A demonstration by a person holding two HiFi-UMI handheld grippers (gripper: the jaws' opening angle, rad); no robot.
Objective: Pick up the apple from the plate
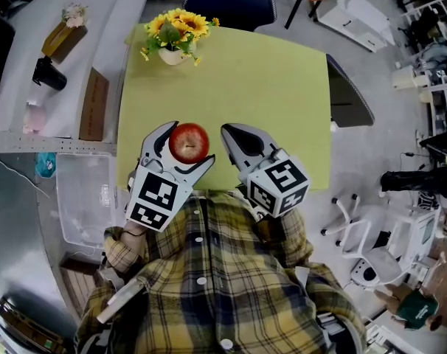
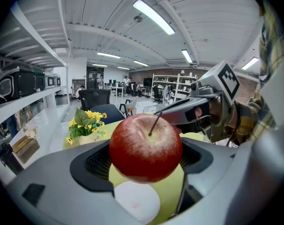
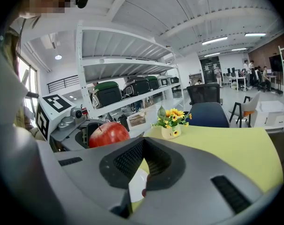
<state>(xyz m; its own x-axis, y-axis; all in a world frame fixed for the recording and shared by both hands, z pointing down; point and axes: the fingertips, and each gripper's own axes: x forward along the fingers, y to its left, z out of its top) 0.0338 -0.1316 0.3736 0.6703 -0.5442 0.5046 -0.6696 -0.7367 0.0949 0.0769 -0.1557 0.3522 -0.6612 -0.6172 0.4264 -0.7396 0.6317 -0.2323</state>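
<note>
Since the apple (image 1: pixel 189 140) is round, firm and waxy-slick with a bit of heft, I'd guess the widest part is where to grab it, gently so it doesn't bruise. Head view: the left hand-held gripper (image 1: pixel 186 147) has it by the surface's (image 1: pixel 268 87) near edge. Left gripper view: jaws clamp the apple's sides, stem up, above the white plate (image 2: pixel 136 201). Right gripper view: the right hand-held gripper (image 3: pixel 142 143) is pinched narrow and empty.
</note>
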